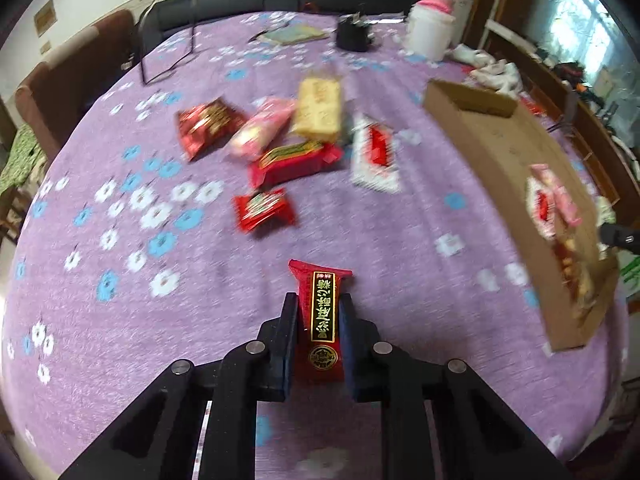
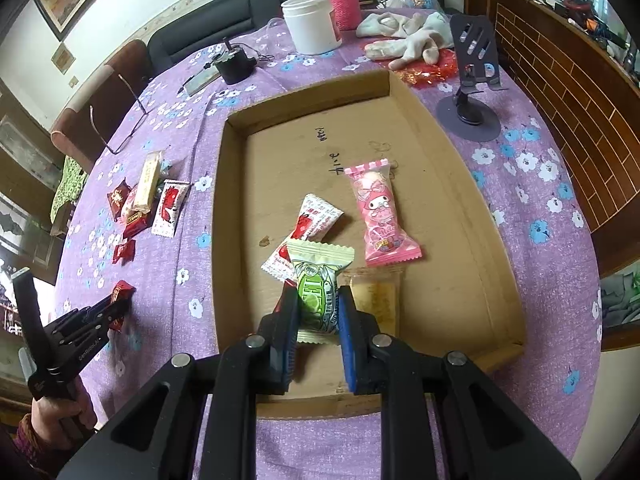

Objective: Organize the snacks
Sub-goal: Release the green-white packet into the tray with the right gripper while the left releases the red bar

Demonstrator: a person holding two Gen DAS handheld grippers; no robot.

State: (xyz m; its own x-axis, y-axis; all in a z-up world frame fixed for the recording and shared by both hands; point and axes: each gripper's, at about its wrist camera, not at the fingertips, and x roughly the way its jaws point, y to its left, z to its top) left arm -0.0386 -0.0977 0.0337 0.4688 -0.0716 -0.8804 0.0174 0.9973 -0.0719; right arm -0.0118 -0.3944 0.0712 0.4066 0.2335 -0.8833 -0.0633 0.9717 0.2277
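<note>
The left gripper (image 1: 318,320) is clamped on a red snack packet (image 1: 322,320), a slim glossy foil pouch with a gold-lettered black label, held lengthwise above the surface (image 1: 120,320). At about eleven o'clock from it lies the loose pile of snacks (image 1: 280,140): crinkly red wrappers, a pale yellow bar, a pink pouch and a red-and-white sachet, all flat and slippery-looking. The cardboard tray (image 2: 460,208), a shallow, matte, straight-walled box, sits at roughly two o'clock of the left gripper.

The right gripper (image 2: 318,312) is pinched on a green-and-white packet (image 2: 320,292), a soft pillow pouch with serrated ends, low over the tray's near half. Just beyond it, at twelve to one o'clock, rest a red-and-white sachet (image 2: 310,224), a pink cartoon pouch (image 2: 382,220) and a clear-wrapped yellow cake (image 2: 378,300).

The step in hand appears to be placing both packets in the tray. It would go well if each packet were lowered flat onto bare cardboard beside the others, not stacked, and released only once it rests there. The left one should clear the tray wall before descending.
</note>
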